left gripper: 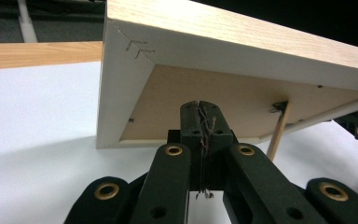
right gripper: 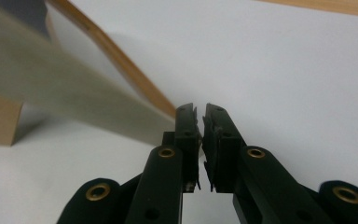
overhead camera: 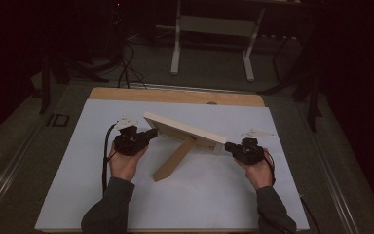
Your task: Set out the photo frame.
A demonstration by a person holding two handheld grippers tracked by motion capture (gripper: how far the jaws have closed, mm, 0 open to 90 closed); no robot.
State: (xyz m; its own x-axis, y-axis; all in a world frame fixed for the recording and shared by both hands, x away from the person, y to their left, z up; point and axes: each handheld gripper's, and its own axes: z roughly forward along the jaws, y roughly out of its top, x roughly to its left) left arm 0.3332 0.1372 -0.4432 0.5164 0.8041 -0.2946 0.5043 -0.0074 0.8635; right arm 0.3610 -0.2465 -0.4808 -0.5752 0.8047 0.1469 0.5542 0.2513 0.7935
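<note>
- A dark room with metal stand legs (overhead camera: 176,48) on the floor behind; in front, a wooden table (overhead camera: 175,95) covered by a white sheet (overhead camera: 199,195), matte and smooth
- At the left of the high view, the left gripper (overhead camera: 148,135) points right toward the near-left corner of the picture frame (overhead camera: 185,127); its own view shows the jaws pressed together with only frayed pad threads between them, tips just under the frame's brown backing board, and I cannot tell whether they touch it
- The frame is a flat rectangle with pale wood edges and white-painted inner faces, mitred at the corner; it is tilted, its long axis running from upper left down to the right, propped on its wooden easel leg (overhead camera: 174,160)
- At the right, the right gripper (overhead camera: 230,146) sits at the frame's lower right end; its jaws stand a narrow slit apart and nothing shows between them
- Both grippers look about equally near, one at each end, so the coming move likely turns on that long axis
</note>
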